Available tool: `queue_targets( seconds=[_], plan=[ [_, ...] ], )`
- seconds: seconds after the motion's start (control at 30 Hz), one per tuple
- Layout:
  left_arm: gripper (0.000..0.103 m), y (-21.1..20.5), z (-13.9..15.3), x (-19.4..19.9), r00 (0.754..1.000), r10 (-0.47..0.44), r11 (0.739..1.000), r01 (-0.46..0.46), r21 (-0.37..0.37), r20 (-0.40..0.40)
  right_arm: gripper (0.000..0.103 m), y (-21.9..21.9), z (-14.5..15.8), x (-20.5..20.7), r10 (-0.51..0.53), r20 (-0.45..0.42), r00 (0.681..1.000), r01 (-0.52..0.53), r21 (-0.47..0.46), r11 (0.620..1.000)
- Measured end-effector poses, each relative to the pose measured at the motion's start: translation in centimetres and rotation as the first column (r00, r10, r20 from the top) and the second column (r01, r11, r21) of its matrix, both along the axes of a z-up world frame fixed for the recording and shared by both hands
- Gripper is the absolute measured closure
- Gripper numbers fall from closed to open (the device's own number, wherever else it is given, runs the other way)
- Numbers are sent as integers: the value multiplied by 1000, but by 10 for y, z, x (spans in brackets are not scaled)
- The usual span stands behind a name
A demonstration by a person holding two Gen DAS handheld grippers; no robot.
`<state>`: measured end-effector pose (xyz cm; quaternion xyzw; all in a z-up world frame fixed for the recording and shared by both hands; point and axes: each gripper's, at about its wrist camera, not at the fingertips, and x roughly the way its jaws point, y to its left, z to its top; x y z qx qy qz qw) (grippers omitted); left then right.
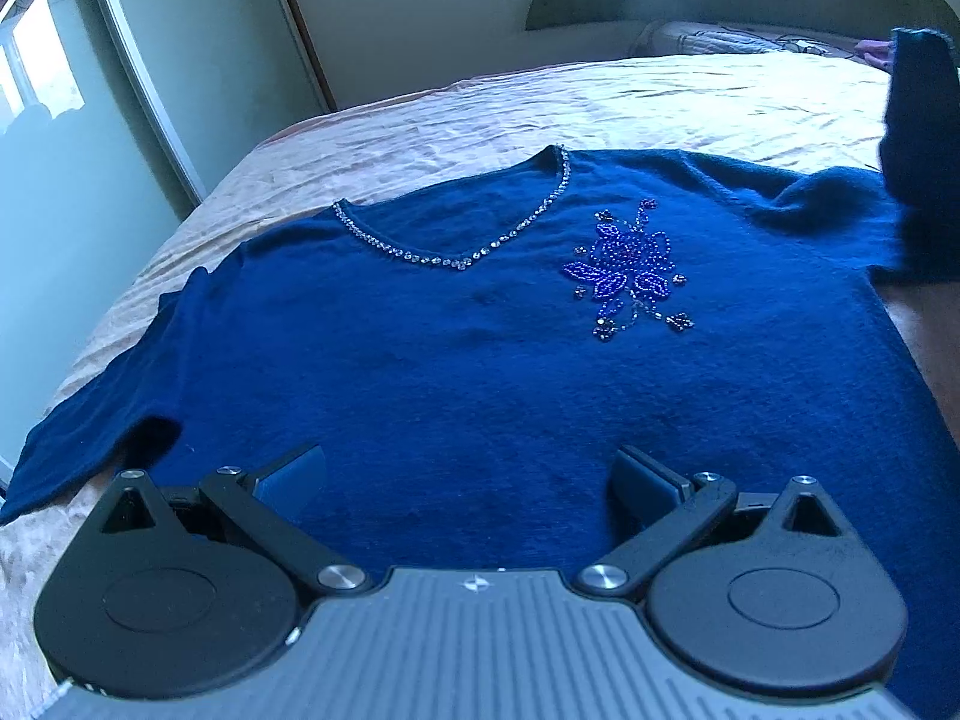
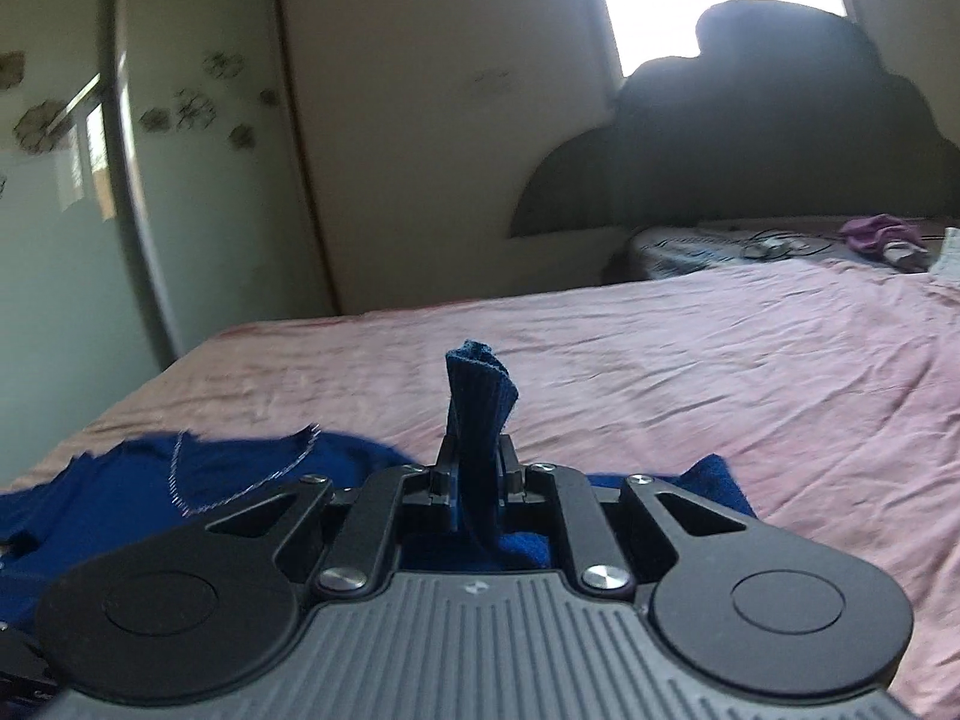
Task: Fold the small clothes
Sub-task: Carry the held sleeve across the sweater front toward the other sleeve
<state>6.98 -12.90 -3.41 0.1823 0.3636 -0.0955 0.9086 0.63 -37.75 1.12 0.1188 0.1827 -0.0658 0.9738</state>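
Holding the sleeve cuff point(image 2: 480, 378) pinched in my right gripper point(image 2: 478, 468), I have it lifted off the bed point(image 2: 720, 360) at the sweater's right side. The blue sweater point(image 1: 450, 372) lies flat, front up, neckline toward the headboard end, its body stretching away to the left of that raised sleeve. My left gripper point(image 1: 468, 474) hangs spread and empty over the hem, so I judge the fold goes leftward across the chest.

A home bedroom: bed point(image 2: 690, 360), headboard point(image 2: 750, 138) and mirrored wardrobe point(image 1: 90, 138).
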Motion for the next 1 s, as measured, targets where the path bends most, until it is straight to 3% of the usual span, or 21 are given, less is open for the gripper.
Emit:
queue_targets(
  seconds=[0.63,1.0],
  plan=[
    [1,53,9,12,994,110,993,-109,-38,21,92,99,-4,75,205,-166,965,-217,-60,974],
    [1,101,12,23,979,205,977,-204,-65,10,92,154,-1,97,287,-190,939,-305,-69,950]
  ],
)
